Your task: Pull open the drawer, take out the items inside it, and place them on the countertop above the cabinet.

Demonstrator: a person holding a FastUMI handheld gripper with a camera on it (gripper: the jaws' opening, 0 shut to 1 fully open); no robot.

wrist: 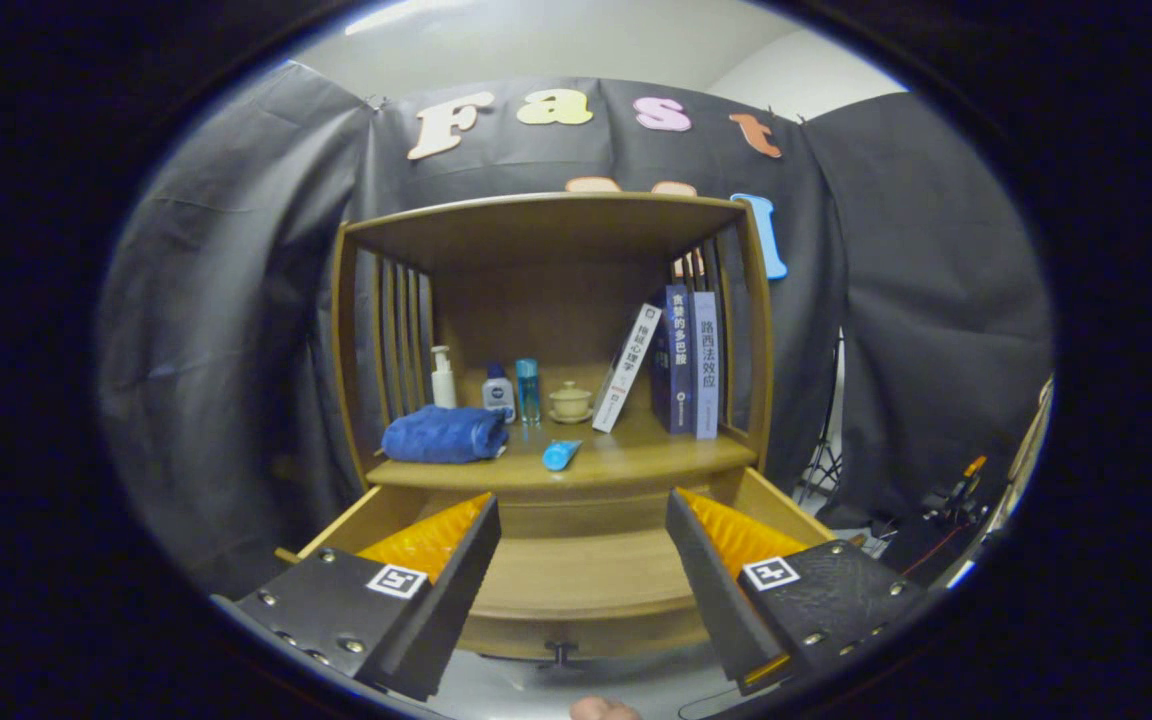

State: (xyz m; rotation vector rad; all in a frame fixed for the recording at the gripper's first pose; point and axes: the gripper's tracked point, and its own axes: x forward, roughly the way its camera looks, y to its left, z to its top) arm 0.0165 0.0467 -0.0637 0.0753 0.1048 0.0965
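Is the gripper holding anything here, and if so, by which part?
Nothing is held. The gripper has its fingers spread wide above the open drawer, with only the drawer's bare wood between them.

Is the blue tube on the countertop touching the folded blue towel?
Apart. In the gripper view, bare wood of the countertop shows plainly between the blue tube and the folded blue towel. The claw is open over the drawer, holding nothing.
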